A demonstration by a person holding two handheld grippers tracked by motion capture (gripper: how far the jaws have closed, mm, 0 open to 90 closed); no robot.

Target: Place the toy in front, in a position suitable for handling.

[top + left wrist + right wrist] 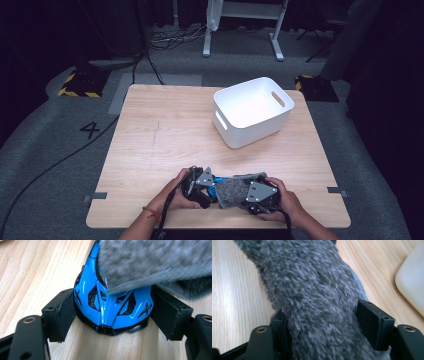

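Observation:
A glossy blue toy car (pixel 112 307) sits on the wooden table (pixel 165 135) near the front edge, its far half draped by a grey fuzzy cloth (pixel 150 260). My left gripper (pixel 113 312) has its black pads pressed against both sides of the car's near end. In the high view the left gripper (pixel 212 192) meets the car (pixel 217 186) from the left, and the right gripper (pixel 246 199) comes in from the right under the cloth (pixel 231 192). The cloth (pixel 317 297) lies between the right gripper's (pixel 323 315) spread jaws, loose against the pads.
A white plastic bin (pixel 252 110) with handle slots stands at the table's back right. Bare wood stretches across the left and middle. Both hands rest close to the front edge. Cables and a desk frame (pixel 245 25) lie on the floor beyond.

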